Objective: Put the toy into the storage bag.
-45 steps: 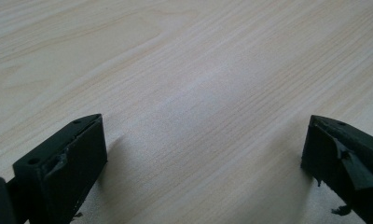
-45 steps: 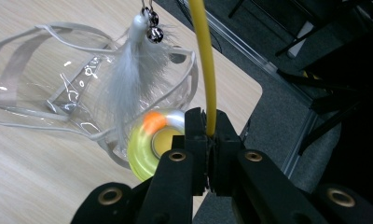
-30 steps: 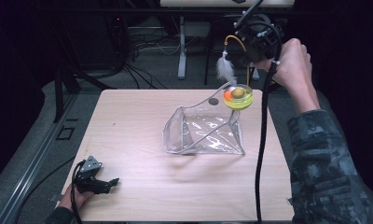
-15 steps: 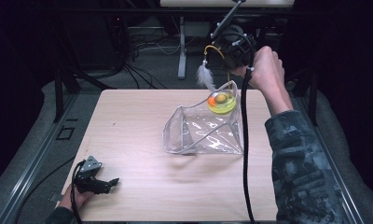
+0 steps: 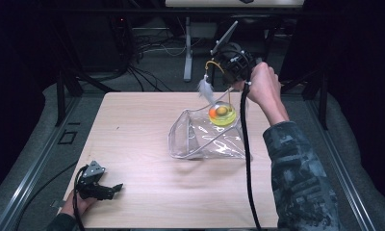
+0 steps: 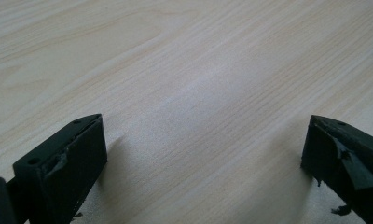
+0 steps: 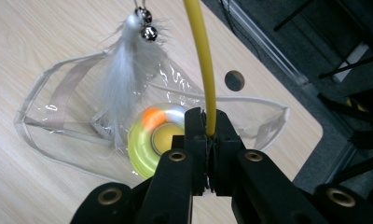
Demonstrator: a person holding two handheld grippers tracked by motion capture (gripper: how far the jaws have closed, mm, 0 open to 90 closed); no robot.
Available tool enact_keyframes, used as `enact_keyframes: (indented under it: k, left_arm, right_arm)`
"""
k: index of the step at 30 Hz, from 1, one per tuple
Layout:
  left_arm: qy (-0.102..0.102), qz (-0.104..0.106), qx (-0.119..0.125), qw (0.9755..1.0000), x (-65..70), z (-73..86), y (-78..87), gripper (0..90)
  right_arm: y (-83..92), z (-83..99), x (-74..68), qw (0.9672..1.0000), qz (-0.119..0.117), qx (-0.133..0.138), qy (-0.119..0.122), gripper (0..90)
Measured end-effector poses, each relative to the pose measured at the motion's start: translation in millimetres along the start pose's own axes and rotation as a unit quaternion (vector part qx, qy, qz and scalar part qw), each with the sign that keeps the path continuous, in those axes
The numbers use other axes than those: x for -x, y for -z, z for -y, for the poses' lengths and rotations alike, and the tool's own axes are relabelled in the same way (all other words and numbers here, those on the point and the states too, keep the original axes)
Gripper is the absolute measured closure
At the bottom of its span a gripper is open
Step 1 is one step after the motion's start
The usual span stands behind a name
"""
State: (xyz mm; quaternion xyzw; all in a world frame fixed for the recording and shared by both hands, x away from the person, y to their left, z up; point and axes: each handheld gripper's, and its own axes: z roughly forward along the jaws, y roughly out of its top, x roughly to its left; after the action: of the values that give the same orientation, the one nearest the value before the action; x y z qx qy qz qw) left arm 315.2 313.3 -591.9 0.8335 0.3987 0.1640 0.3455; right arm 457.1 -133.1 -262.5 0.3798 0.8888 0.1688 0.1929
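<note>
Evidently the cat toy (image 7: 156, 140) was a light thing: a yellow suction-cup base with an orange spot, a thin springy yellow wand (image 7: 201, 60), and a white feather (image 7: 124, 70) with two small bells (image 7: 147, 25) at its tip. Judged fragile at the feather and floppy along the wand; best hold was low on the wand, near the base, where it flexes least. The right gripper (image 7: 208, 135) was clamped on the wand just there, jaws together around it. The toy hung over the far right of the table (image 5: 133, 125), just above the mouth of a clear plastic pouch (image 5: 205, 139), soft and likely slippery. The right hand (image 5: 263, 86) was raised, forearm reaching in from the near right. The left gripper (image 5: 101, 185) rested at the near left corner, jaws apart and holding nothing.
</note>
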Motion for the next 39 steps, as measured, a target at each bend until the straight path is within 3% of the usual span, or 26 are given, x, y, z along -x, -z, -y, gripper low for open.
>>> enact_keyframes:
  k: [21, 39]
  left_arm:
    - [0.0, 0.0, 0.0, 1.0, 0.0, 0.0, 0.0, 0.0]
    - [0.0, 0.0, 0.0, 1.0, 0.0, 0.0, 0.1, 0.0]
  right_arm:
    - [-57.5, 43.6, -3.2, 0.9986, -0.034, -0.034, -0.021, 87.8]
    - [-92.2, 69.5, -9.3, 0.9966, -0.037, -0.071, -0.02, 87.7]
